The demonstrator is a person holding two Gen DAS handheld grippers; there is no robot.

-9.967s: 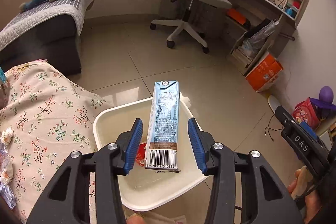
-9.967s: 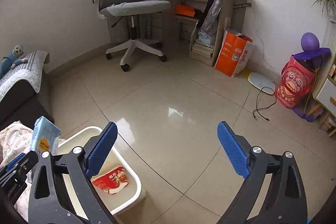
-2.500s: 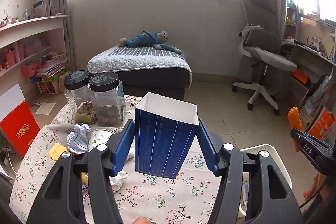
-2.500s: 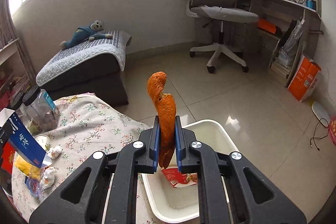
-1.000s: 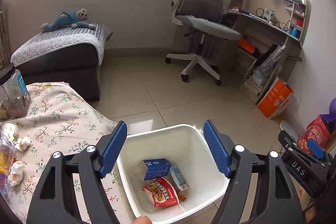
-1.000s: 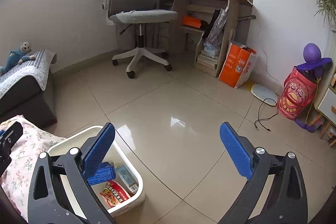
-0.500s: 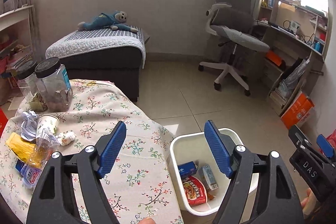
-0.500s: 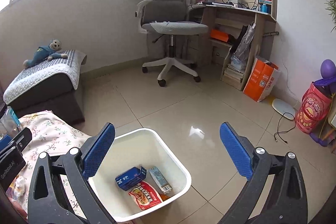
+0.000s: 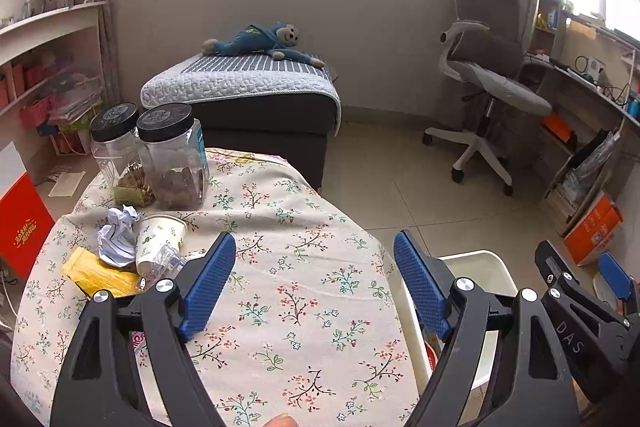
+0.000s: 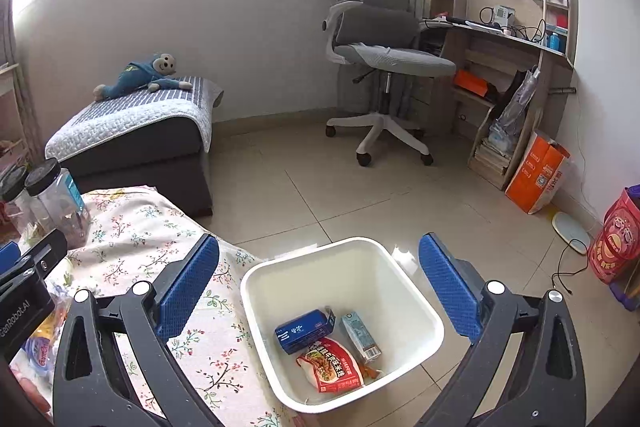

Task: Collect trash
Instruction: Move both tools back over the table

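Several trash bits left on the table (image 9: 304, 267), all bunched at its left edge: yellow wrapper (image 9: 98, 277), crumpled paper ball (image 9: 118, 239), paper cup (image 9: 160, 237) lying tipped w/ clear crinkly plastic (image 9: 162, 265) against it. Judging by looks: all light, none fragile. Wrapper is flat and limp, prob slippery film, so pinch an edge or a fold, not the face. Paper ball is soft, compresses, grab across the middle. Cup is thin-walled and will crush, so take it across the body near the rim w/ light squeeze. Clear plastic is springy, may slip, so bunch it first. Two jars (image 9: 168, 155) behind the pile hold food, prob not trash, and look heavier and rigid. Left gripper (image 9: 316, 285) is spread wide w/ nothing between the pads, jaws have just been opening, hanging over the floral cloth right of the pile. Right gripper (image 10: 320, 291) also gapes empty, above the white bin (image 10: 416, 291). Views: left cam shows the whole pile clearly but only a sliver of bin. Right cam shows bin contents, blue carton (image 10: 304, 331), small drink box (image 10: 360, 335), red noodle packet (image 10: 332, 365), w/ the pile mostly hidden behind the other tool at its left edge.
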